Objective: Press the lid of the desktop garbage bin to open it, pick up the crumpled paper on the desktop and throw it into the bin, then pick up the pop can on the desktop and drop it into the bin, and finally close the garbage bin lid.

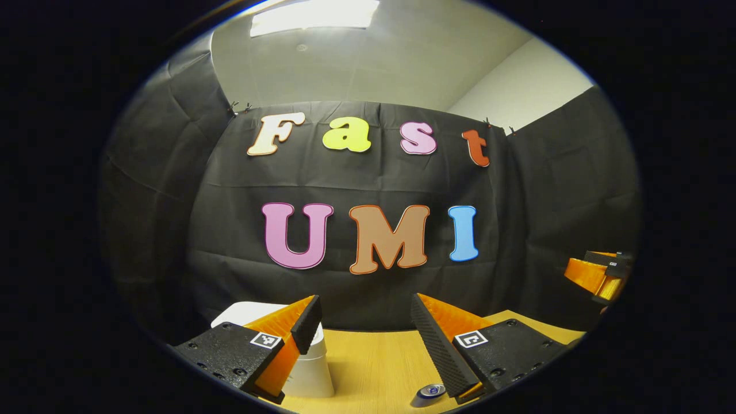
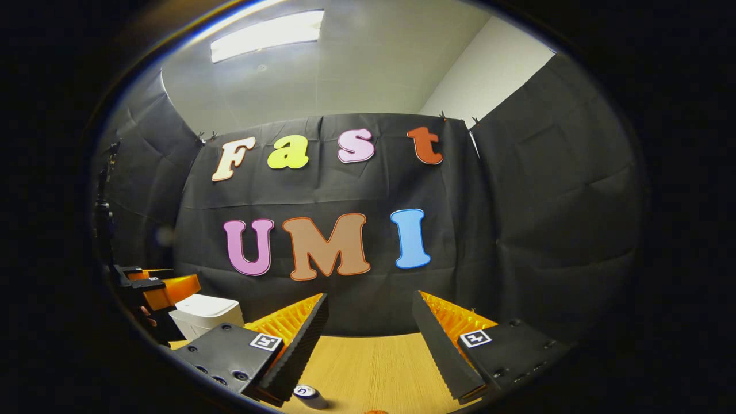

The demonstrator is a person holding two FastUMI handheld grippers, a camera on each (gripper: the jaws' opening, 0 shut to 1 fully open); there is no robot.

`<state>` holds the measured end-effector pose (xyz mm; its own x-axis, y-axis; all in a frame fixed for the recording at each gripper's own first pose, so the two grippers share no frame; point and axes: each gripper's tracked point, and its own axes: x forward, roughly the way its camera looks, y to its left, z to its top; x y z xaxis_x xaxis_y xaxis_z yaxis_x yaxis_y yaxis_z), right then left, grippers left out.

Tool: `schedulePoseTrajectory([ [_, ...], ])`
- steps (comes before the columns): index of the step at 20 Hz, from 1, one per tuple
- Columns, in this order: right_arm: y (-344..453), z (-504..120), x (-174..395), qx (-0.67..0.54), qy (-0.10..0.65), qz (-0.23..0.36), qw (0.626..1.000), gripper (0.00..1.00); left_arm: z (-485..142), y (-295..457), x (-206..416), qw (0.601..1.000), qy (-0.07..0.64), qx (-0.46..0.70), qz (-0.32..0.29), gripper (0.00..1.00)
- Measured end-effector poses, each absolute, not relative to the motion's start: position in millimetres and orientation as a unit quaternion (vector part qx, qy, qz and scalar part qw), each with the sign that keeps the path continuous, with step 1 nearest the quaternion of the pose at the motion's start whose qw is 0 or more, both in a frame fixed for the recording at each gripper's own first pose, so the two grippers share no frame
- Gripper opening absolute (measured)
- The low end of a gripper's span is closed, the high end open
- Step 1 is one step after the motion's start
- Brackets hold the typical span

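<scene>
Wooden table (image 1: 374,368) runs to the black booth wall. White garbage bin (image 2: 204,313), lid down, stands near the table's far left edge. Left gripper (image 1: 365,339) released, jaws wide, hanging above the table, bin behind its left finger. Right gripper (image 2: 368,345) likewise spread, holding nothing. Pop can (image 2: 307,394) lies on its side toward the near edge.

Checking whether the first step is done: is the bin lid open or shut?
Shut, it seems: in the right gripper view the lid lies flat on the white bin, with no gap showing.
</scene>
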<state>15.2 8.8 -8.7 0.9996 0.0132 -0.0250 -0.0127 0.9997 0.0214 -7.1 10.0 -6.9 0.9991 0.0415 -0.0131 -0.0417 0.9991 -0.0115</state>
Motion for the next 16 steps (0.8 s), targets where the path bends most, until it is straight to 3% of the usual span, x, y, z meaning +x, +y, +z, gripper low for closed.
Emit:
schedulePoseTrajectory([
  [6,15.8,-16.4,22.2,0.015,0.027,0.010,0.999,0.99,-11.4,15.2,-6.5,1.000,0.012,-0.010,0.025,0.93],
  [16,15.2,-23.3,26.7,0.018,0.037,0.005,0.999,0.96,-19.4,17.5,-6.0,0.999,0.025,-0.012,0.026,0.93],
])
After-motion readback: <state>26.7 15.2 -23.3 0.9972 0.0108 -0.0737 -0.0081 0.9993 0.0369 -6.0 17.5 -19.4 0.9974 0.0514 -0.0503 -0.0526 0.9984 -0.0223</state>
